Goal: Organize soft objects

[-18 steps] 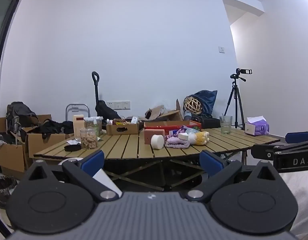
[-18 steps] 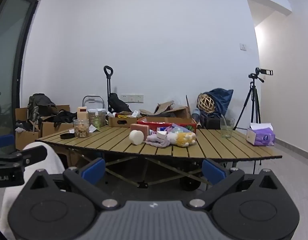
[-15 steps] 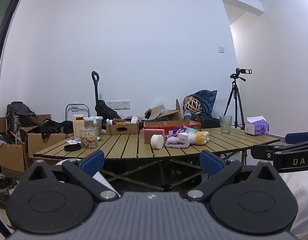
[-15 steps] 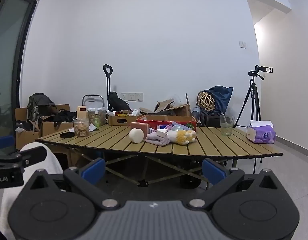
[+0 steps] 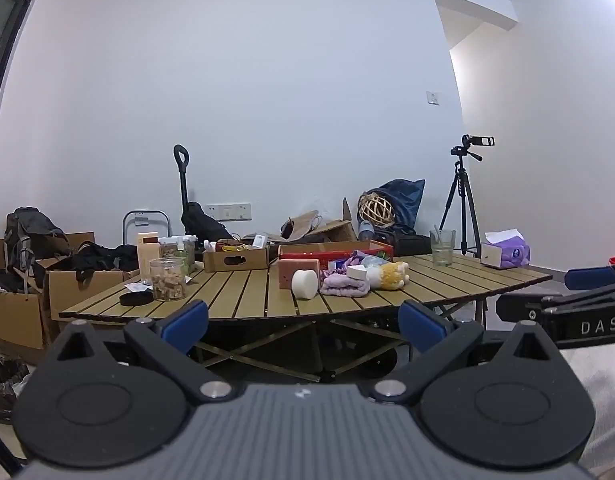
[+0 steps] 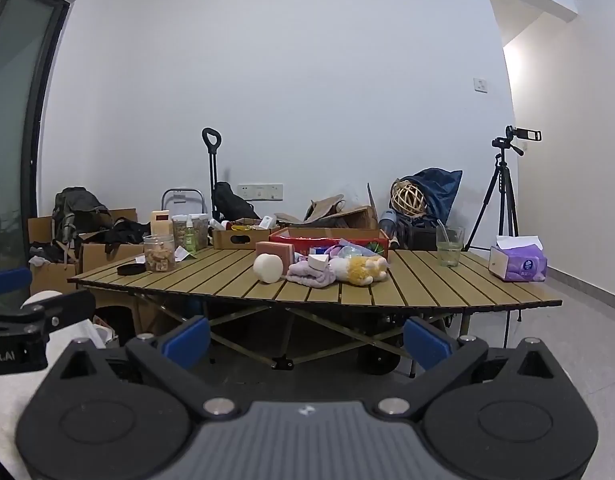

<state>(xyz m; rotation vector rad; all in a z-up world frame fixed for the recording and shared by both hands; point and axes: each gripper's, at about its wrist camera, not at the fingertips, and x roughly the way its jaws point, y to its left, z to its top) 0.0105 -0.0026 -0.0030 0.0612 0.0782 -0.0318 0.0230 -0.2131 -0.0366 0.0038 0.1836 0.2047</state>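
On the slatted wooden table [image 5: 243,300] [image 6: 419,284] lies a heap of soft things: a white foam cylinder [image 5: 305,284] [image 6: 268,268], a pink sponge block [image 5: 297,270] [image 6: 273,251], a purple cloth [image 5: 343,284] [image 6: 310,273] and a yellow-white plush toy [image 5: 389,274] [image 6: 359,269]. A red box [image 5: 335,249] [image 6: 327,237] stands behind them. My left gripper [image 5: 303,326] and right gripper [image 6: 305,340] are both open and empty, held well short of the table's front edge.
A jar of snacks [image 5: 169,278], a black lid [image 5: 136,299], a cardboard box [image 5: 235,258], a glass [image 5: 442,247] and a purple tissue pack [image 5: 505,254] stand on the table. A tripod [image 6: 503,196], bags and boxes line the back wall.
Both grippers have come slightly nearer the table and risen a little; the table looks a bit lower and larger. Nothing on the table has moved.
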